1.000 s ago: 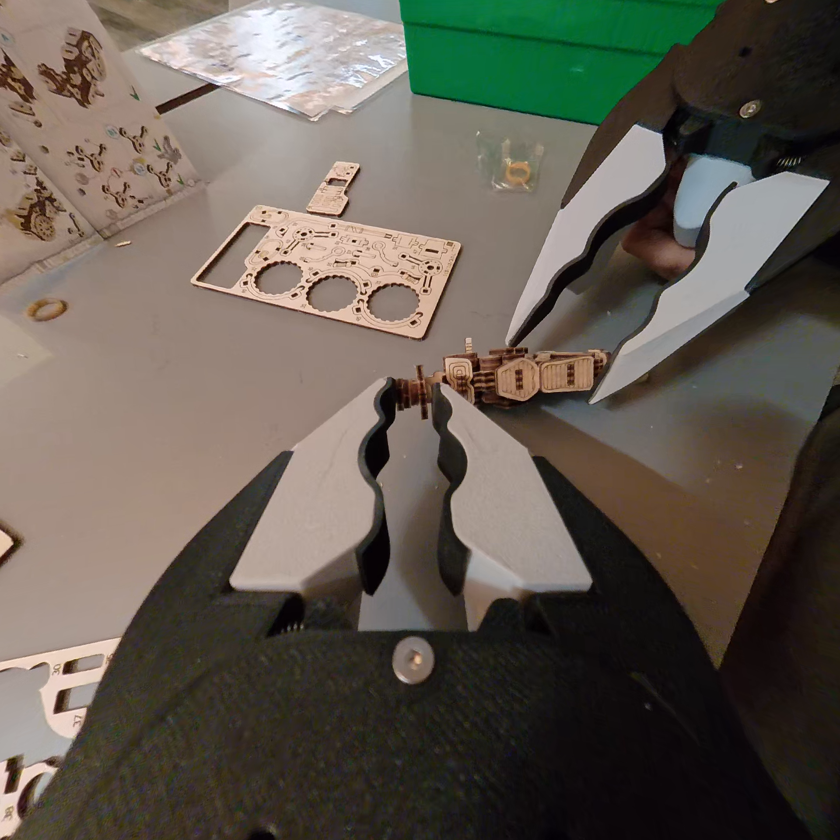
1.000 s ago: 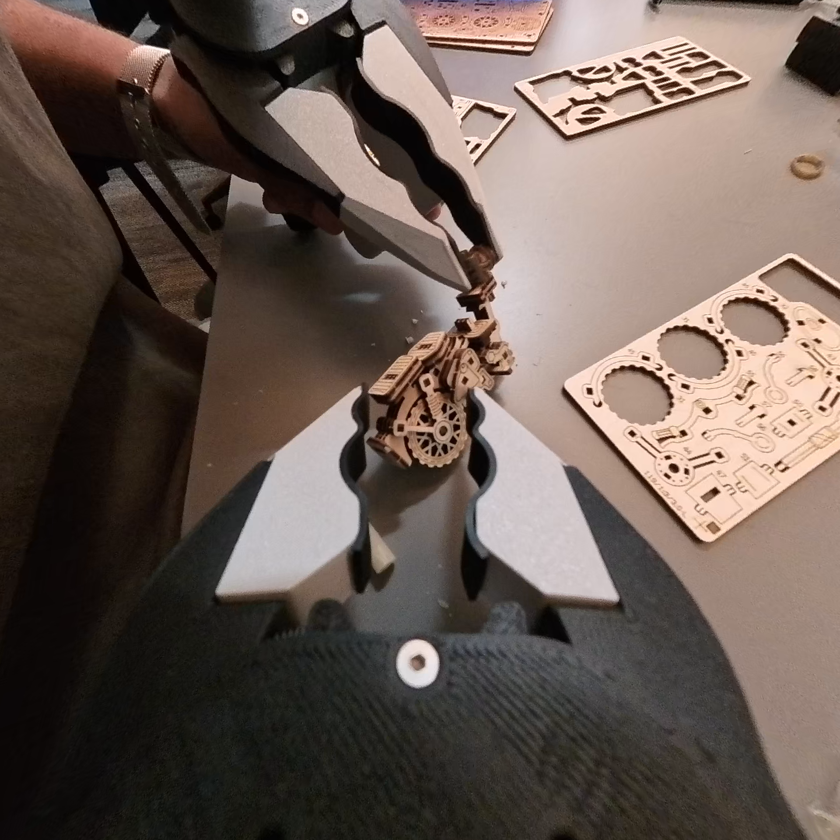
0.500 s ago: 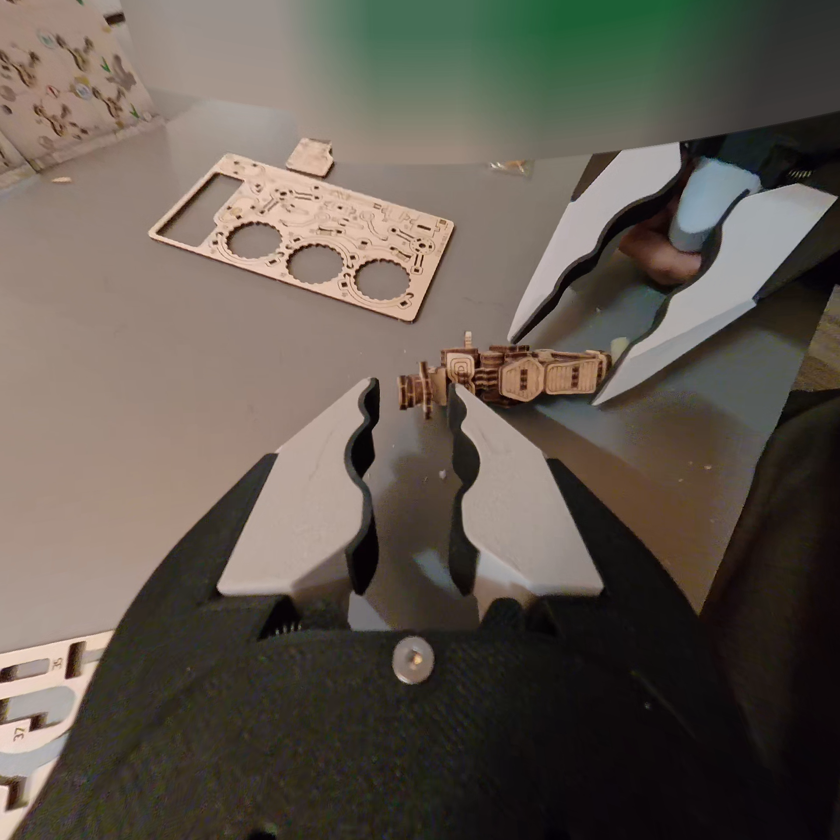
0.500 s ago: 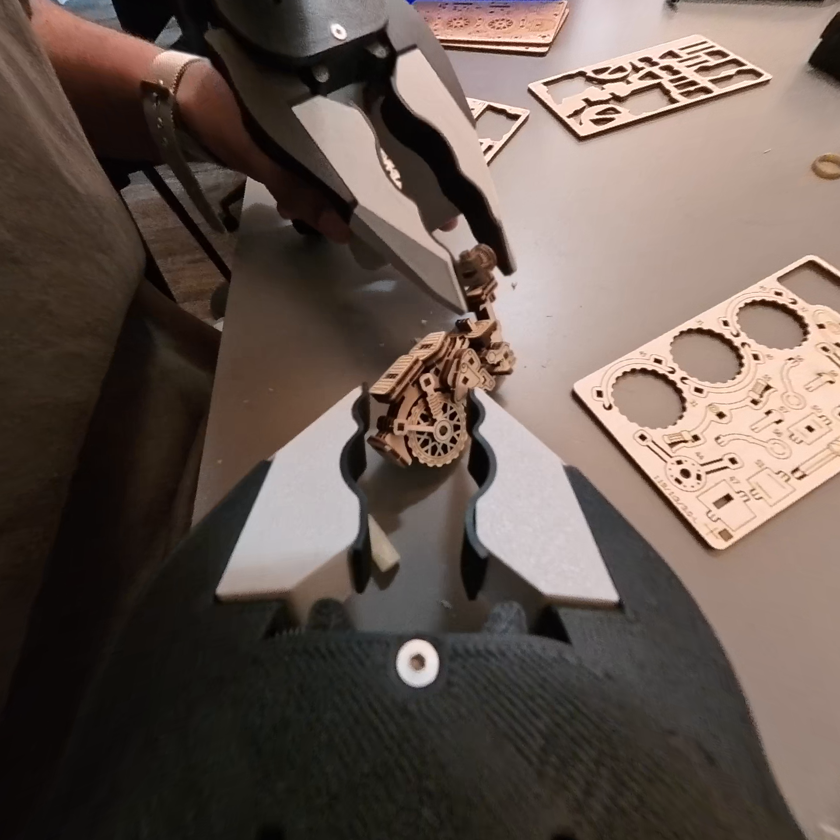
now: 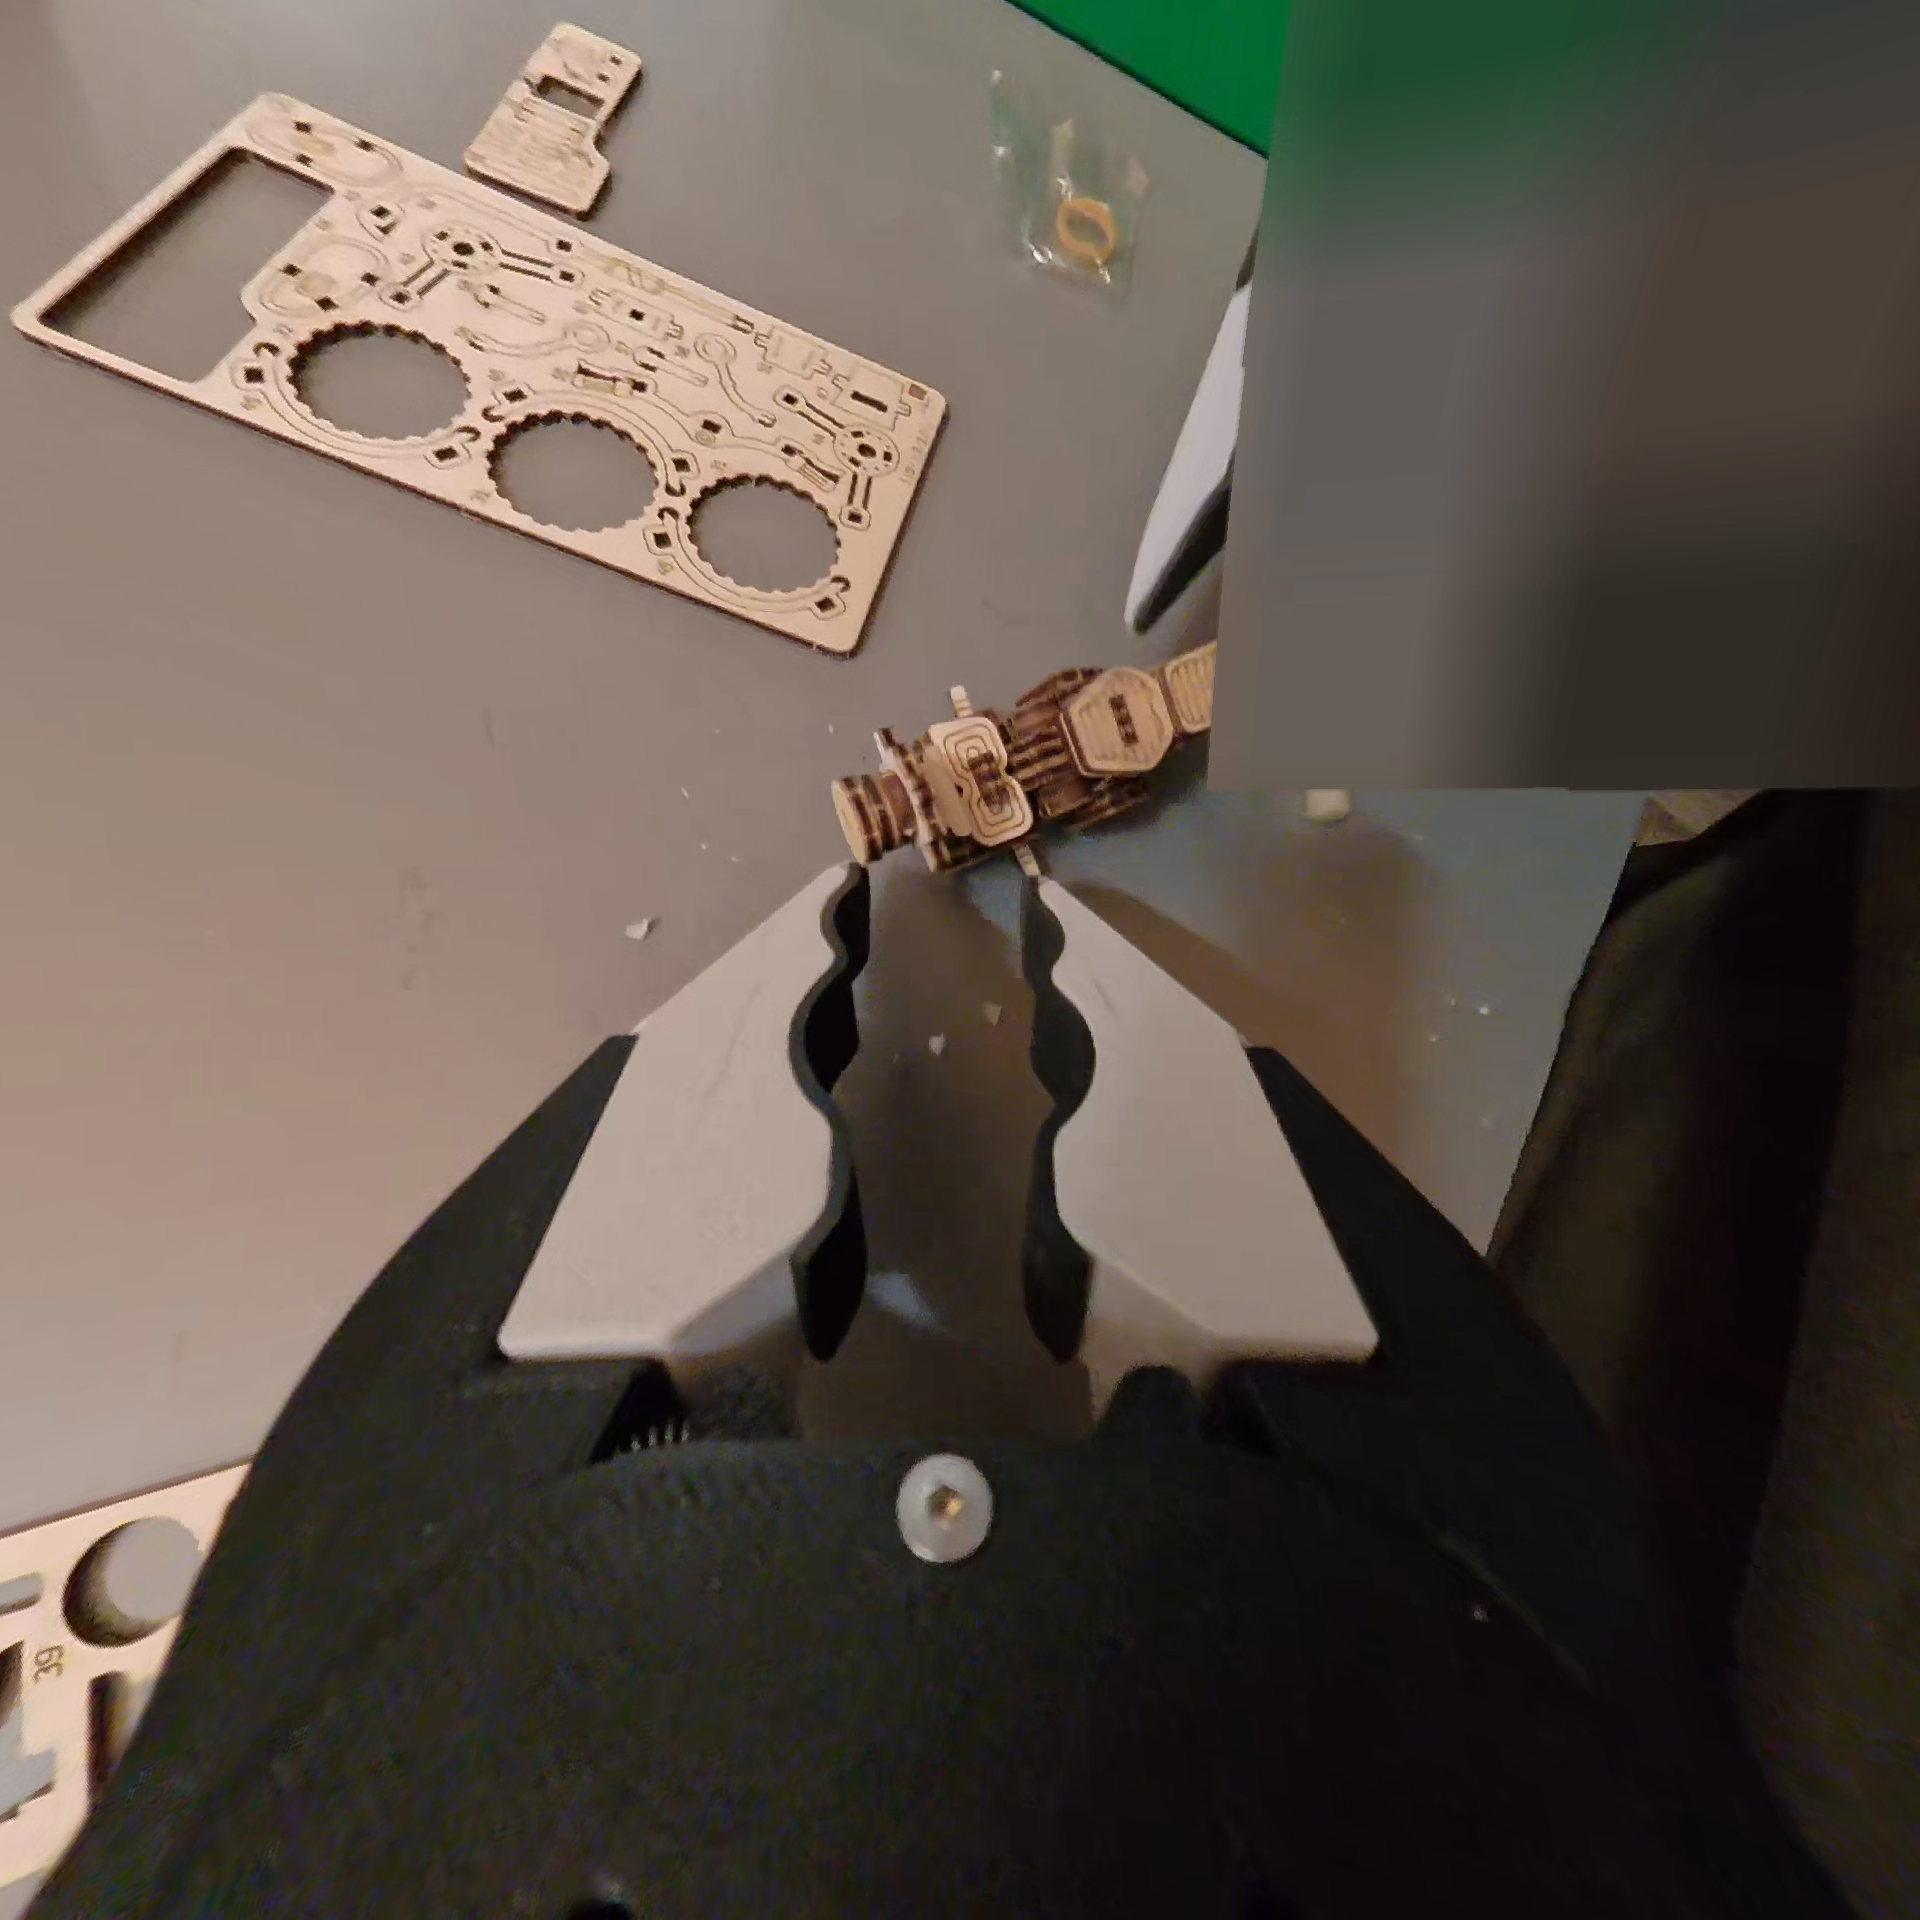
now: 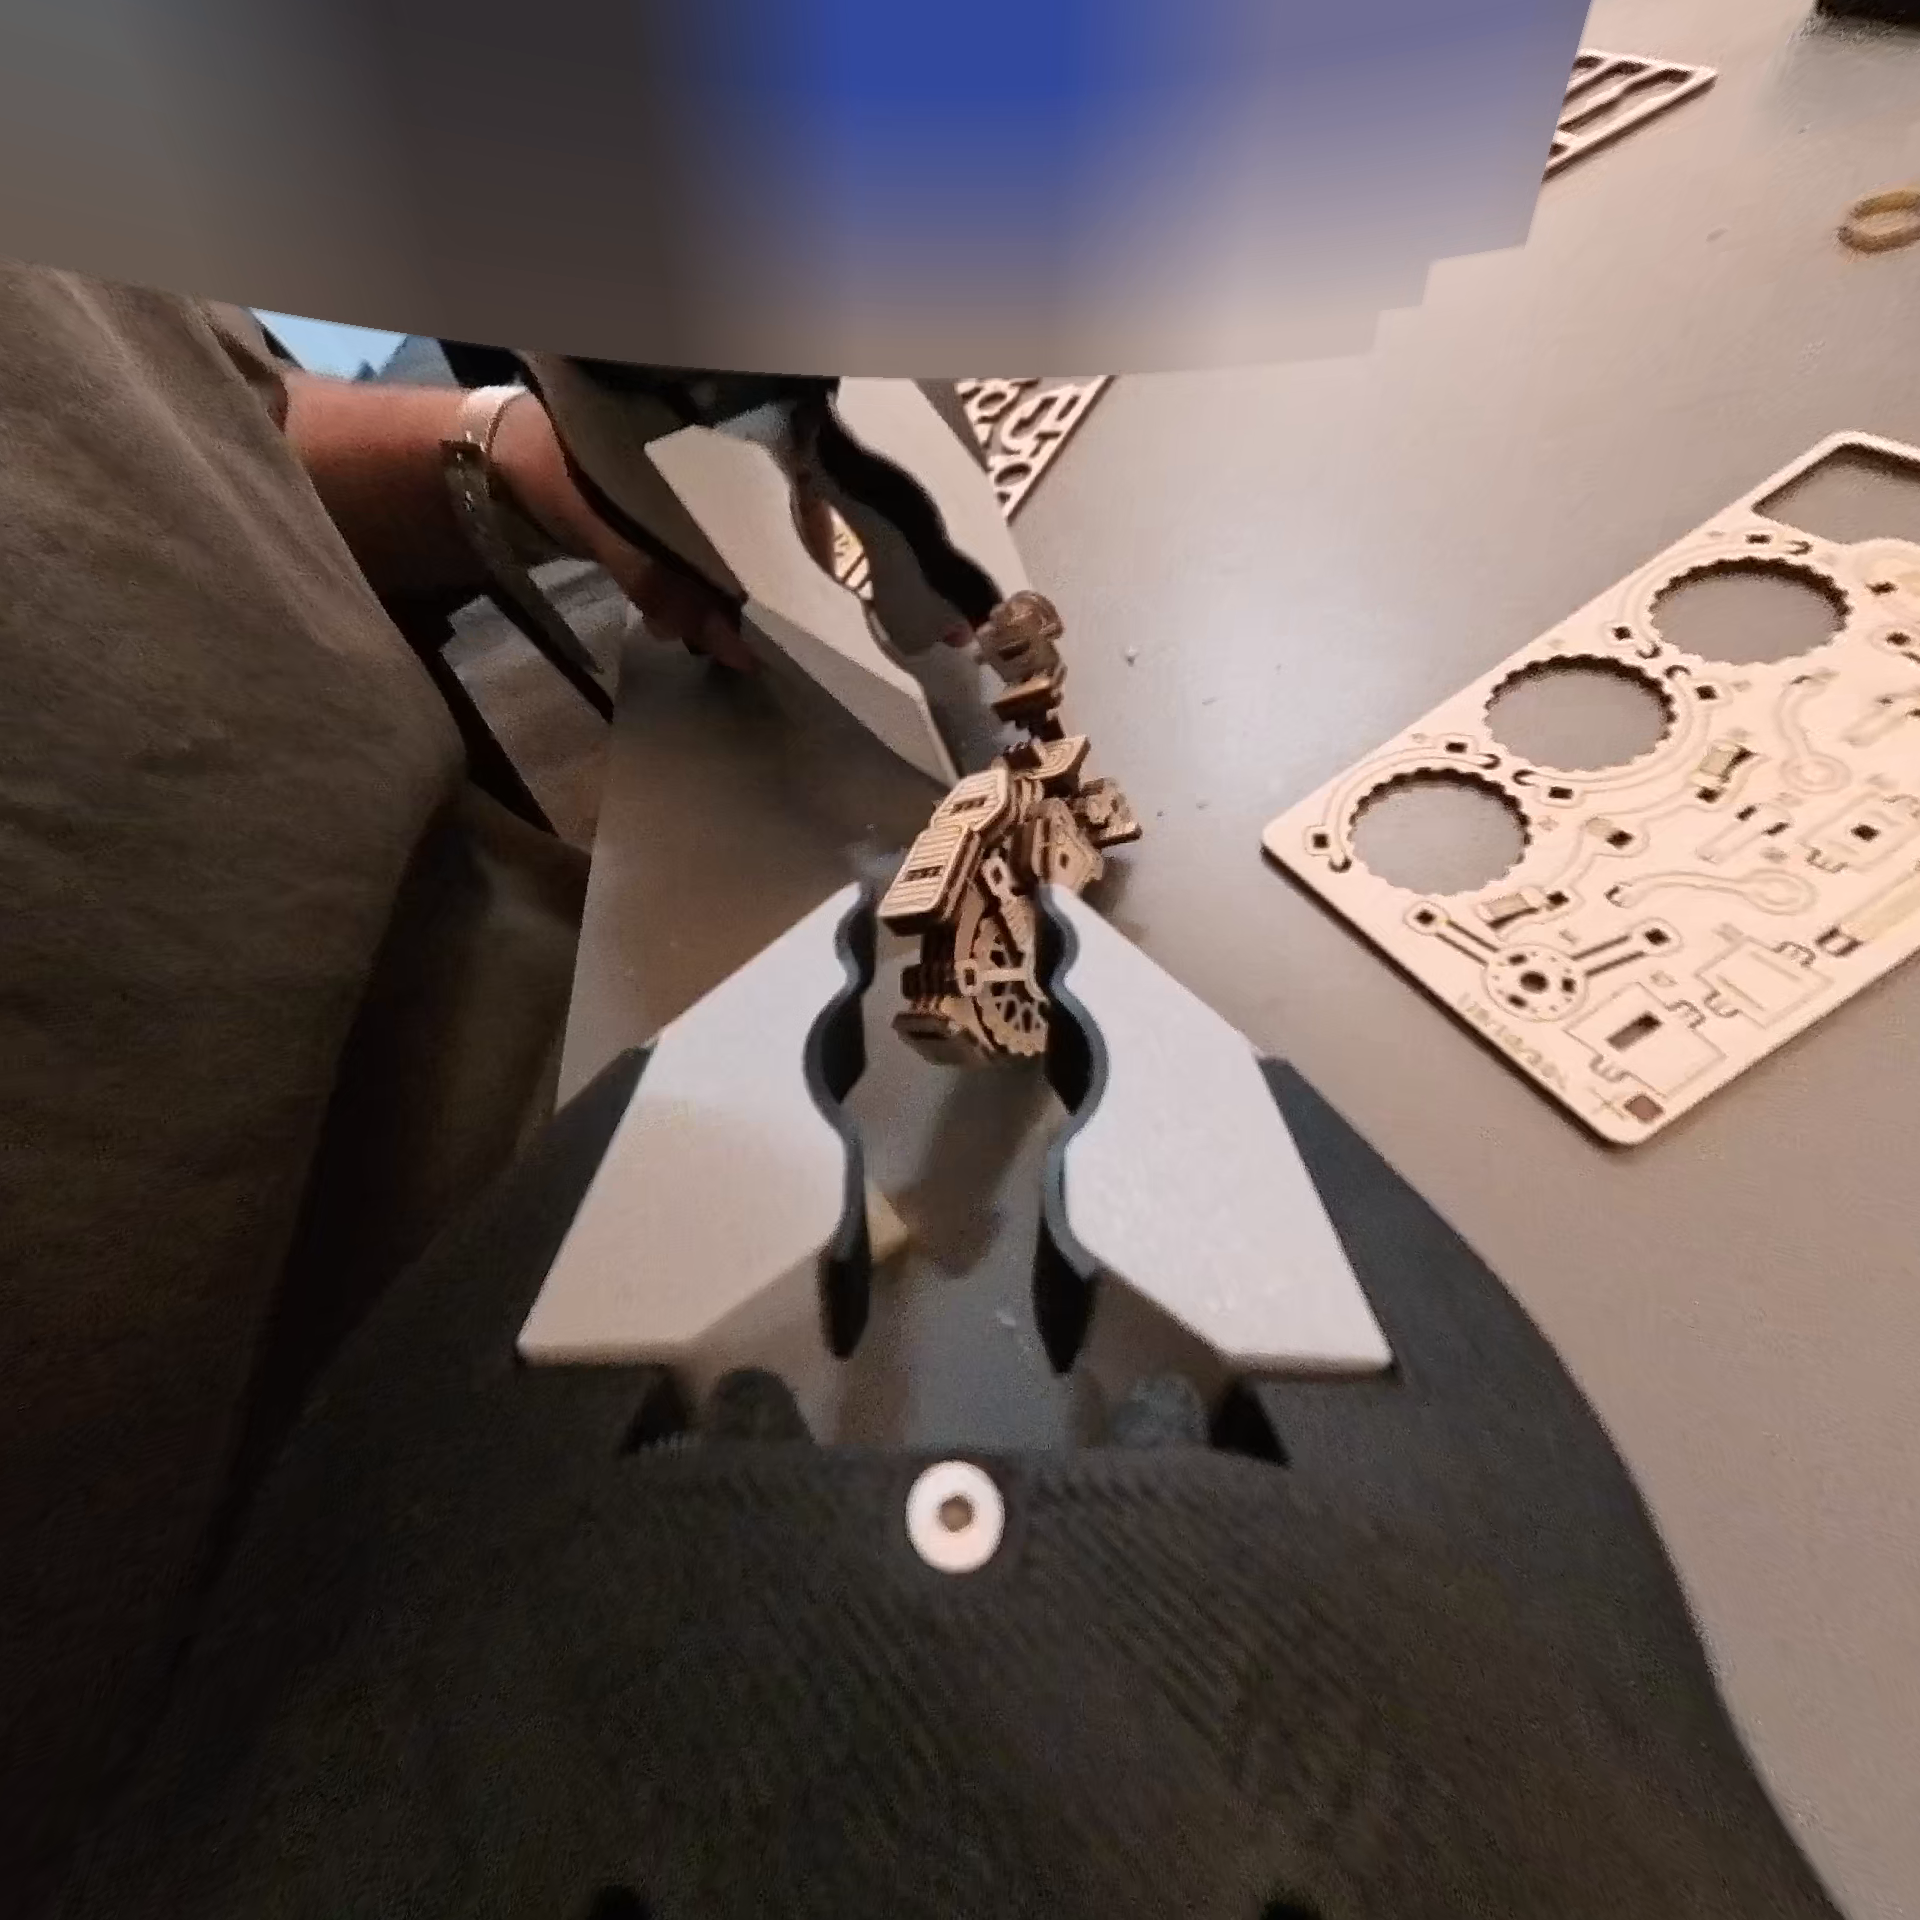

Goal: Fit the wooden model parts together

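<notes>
Since half a second ago the left gripper [image 5: 945, 883] has let go of the front end of the wooden model [image 5: 997, 774] and drawn back from it; its fingers stand apart with nothing between them, the tips just short of the model's near side. The model lies on the grey table [image 5: 364, 831] close to the table's near edge. The right gripper [image 6: 961, 894] stays around the model's wheeled rear end [image 6: 977, 966], its fingers spread a little wider than the model; whether the right finger touches the wheel cannot be told. Beyond the model, away from the person, lies a punched-out wooden parts sheet [image 5: 499, 384] with three toothed round holes, a small wooden tab [image 5: 551, 135] past its far edge. Farther off from the model sits a clear bag holding a ring [image 5: 1081, 218].
</notes>
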{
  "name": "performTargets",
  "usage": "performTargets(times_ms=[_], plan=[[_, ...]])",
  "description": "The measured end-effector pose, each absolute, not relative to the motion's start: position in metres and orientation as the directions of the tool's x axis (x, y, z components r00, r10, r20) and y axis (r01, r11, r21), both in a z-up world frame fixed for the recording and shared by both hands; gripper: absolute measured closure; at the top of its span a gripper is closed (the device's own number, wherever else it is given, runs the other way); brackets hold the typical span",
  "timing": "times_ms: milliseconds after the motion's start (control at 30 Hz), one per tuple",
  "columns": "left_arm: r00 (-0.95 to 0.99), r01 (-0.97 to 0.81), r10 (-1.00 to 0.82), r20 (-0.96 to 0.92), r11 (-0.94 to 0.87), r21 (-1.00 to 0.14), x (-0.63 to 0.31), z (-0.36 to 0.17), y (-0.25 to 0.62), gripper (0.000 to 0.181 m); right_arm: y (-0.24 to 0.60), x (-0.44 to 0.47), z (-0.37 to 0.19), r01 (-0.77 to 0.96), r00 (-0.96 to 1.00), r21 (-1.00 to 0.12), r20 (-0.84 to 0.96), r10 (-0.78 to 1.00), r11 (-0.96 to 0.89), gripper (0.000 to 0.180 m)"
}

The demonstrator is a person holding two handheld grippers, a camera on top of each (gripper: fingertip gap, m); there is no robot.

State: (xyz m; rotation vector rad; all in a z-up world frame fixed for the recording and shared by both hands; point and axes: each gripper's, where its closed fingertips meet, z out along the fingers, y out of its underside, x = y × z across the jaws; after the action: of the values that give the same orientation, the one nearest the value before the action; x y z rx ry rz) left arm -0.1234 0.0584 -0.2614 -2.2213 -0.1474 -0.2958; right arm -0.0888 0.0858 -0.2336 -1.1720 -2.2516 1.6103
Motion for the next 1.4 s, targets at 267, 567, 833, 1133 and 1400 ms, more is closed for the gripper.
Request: performTargets(times_ms=[267, 567, 833, 1133, 1400], plan=[[0.962, 0.212, -0.003, 0.274, -0.627, -0.750, -0.122, -0.263, 0.058, 0.153, 0.105, -0.095, -0.236, 0.538, -0.626, -0.839, -0.332, 0.706, 0.082, 0.151], [0.963, 0.205, -0.006, 0.270, -0.633, -0.747, -0.121, -0.264, 0.058, 0.152, 0.102, -0.092, -0.249, 0.530, -0.644, -0.825, -0.239, 0.727, 0.199, 0.162], [0.937, 0.251, -0.014, 0.348, -0.668, -0.700, -0.113, -0.270, 0.056, 0.148, 0.107, -0.086, -0.253, 0.371, -0.731, -0.829, 0.016, 0.682, 0.417, 0.164], [0.938, 0.226, -0.049, 0.343, -0.666, -0.711, -0.104, -0.268, 0.057, 0.145, 0.112, -0.081, -0.252, 0.188, -0.767, -0.808, 0.234, 0.597, 0.558, 0.164], [0.939, 0.266, -0.024, 0.343, -0.581, -0.769, -0.107, -0.254, 0.069, 0.136, 0.114, -0.083, -0.252, 0.166, -0.757, -0.807, 0.264, 0.598, 0.567, 0.163]])
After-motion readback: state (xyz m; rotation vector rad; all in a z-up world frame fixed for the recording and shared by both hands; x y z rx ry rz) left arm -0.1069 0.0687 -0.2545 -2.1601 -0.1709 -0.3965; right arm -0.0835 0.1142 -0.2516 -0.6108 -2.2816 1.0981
